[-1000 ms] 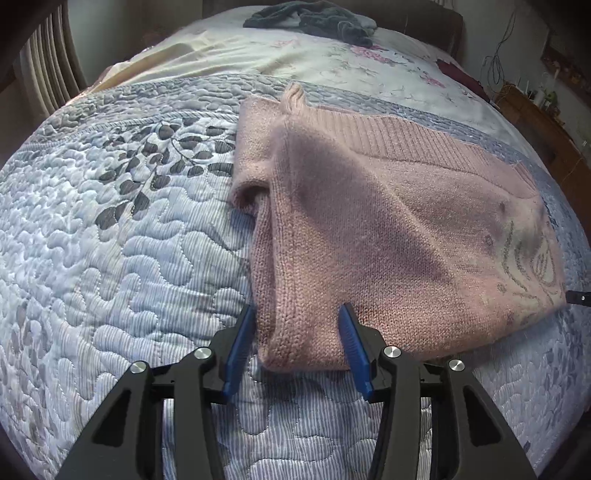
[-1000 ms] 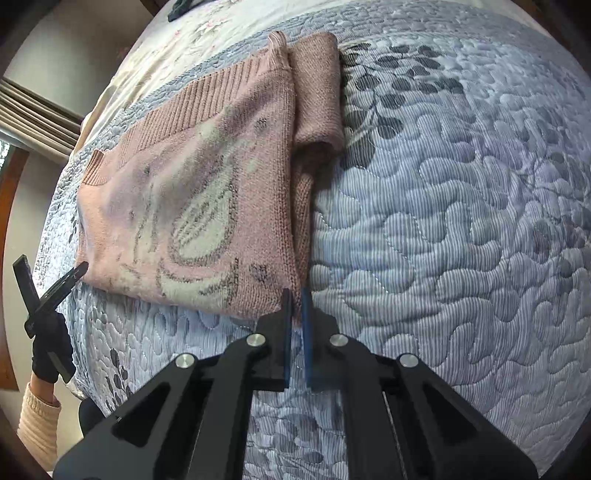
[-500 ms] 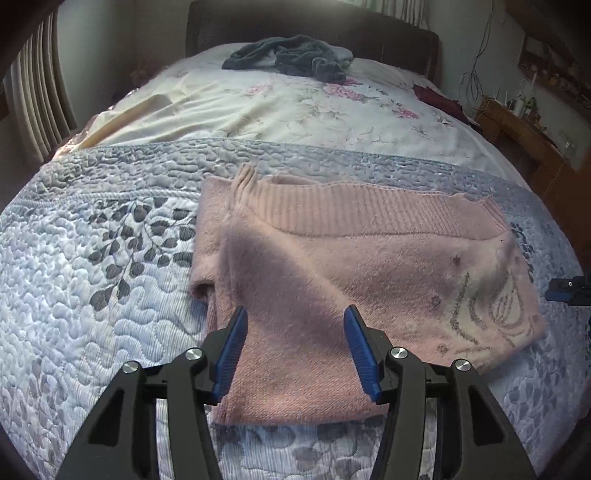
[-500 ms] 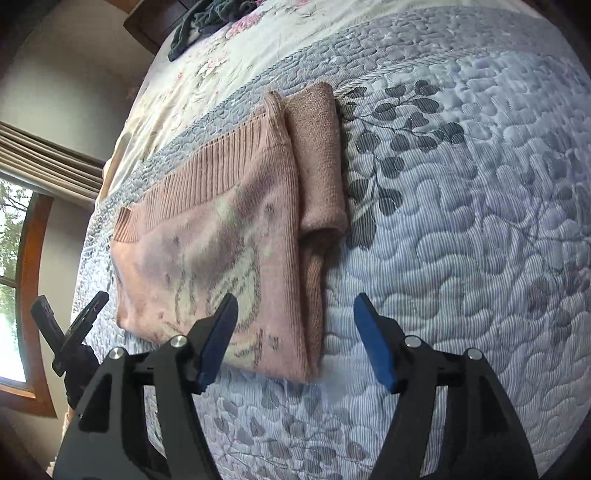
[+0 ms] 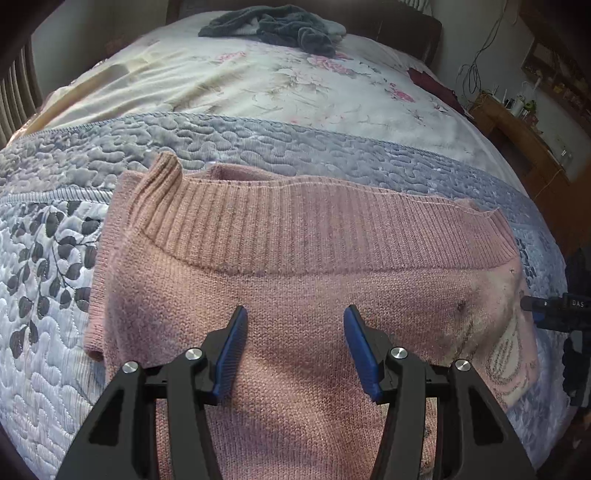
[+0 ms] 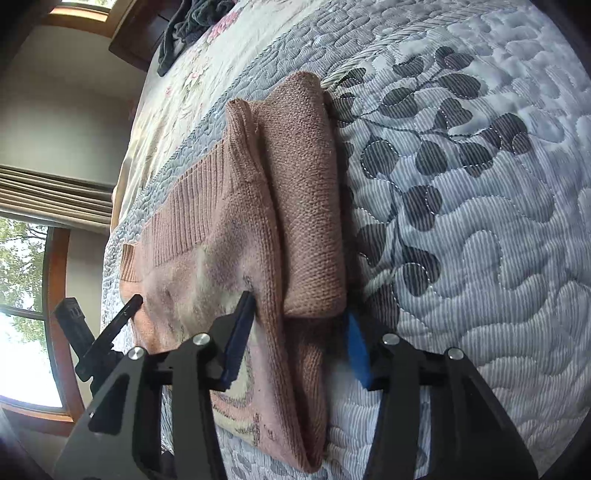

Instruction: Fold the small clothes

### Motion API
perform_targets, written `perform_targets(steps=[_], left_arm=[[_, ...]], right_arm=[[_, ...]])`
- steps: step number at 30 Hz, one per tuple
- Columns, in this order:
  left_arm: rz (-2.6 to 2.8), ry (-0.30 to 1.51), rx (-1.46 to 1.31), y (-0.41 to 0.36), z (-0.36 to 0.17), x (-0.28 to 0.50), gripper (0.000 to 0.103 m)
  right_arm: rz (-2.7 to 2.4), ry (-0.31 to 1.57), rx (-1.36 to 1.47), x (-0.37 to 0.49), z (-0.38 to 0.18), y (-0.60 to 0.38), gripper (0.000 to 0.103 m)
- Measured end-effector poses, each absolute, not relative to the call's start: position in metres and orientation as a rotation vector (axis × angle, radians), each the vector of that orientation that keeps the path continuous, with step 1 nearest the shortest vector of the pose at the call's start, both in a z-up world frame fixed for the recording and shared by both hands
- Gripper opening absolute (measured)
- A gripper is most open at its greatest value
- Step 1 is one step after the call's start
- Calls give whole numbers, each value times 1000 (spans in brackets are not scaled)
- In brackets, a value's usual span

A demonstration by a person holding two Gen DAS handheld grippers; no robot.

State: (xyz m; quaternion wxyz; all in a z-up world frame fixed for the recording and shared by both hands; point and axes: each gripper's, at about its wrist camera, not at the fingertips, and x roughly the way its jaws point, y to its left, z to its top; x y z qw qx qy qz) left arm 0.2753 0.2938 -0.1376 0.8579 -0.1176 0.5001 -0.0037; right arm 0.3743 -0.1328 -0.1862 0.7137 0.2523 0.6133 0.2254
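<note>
Both your hand-held grippers, left [image 5: 293,345] and right [image 6: 301,334], now hover released over the folded pink knit sweater [image 5: 303,280]; your right has let go, so the fold rests set.

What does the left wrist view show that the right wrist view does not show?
Only the left wrist view shows the wooden sideboard with small items and cables beside the bed, and the left gripper, open above the pink sweater.

Only the right wrist view shows the window with trees outside, the curtain, and the right gripper, open astride the sweater's folded sleeve.

Both show the sweater, the quilted bedspread, the floral sheet and the dark clothes near the headboard.
</note>
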Motion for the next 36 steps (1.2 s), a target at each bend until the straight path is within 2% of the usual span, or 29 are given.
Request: perform_targets(steps=[2,6,17,22,24,30,36], left_arm=[[-12,1056,-270,298,-142,276,54],[-23,1065,-263,299,-145,277,55],[-26,1062,-249,298,-148,277,55],[-40,1053,-287,305,-129,268,55],[-48,1037,-302,312,-120,261,55],[-45,1014,-374,339,-107,243,55],[-34,991,-453,364,-104,230,55]], right_arm=[[516,1345,593,377,-190,-129,45],[531,1338,618,381,-194,-123,31],[498,1333,596,375,-191,-117,27],[569,1279,655,371,-157,-112,23],[614,1251,615,370,-129,-95,20],[750,1231,414,365,-71,-3,19],[829,1284,177,346,-74,96,18]])
